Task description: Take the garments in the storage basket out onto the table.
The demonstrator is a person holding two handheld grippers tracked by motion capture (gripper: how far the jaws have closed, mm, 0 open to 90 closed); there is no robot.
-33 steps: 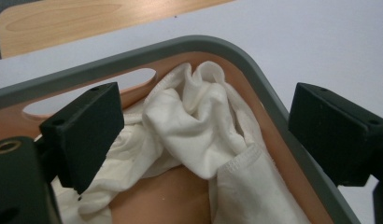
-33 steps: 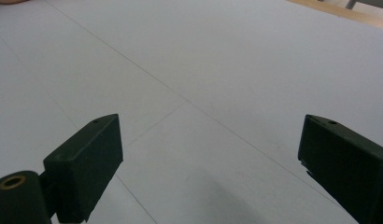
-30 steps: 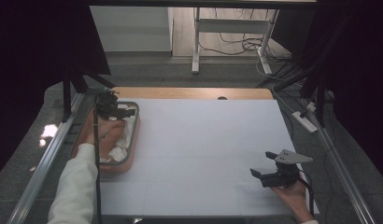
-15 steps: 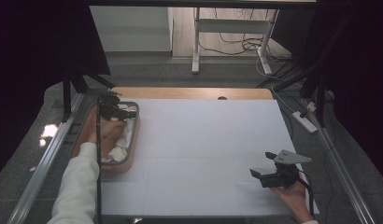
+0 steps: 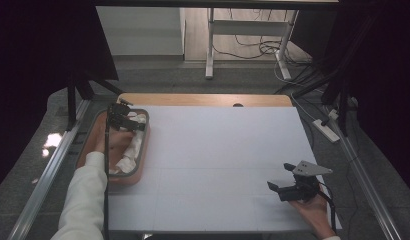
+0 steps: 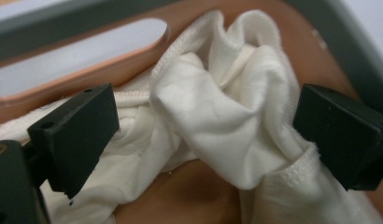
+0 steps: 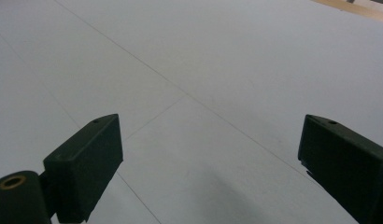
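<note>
Since a second ago the left gripper has pushed toward the far end of the tray | white cloth bunched in tray, left of frame, between its wide-open jaws, not clamped | right gripper lower right, jaws wide, empty, over white table

No writing, label, brand, number or sign could be read anywhere in these pictures.
</note>
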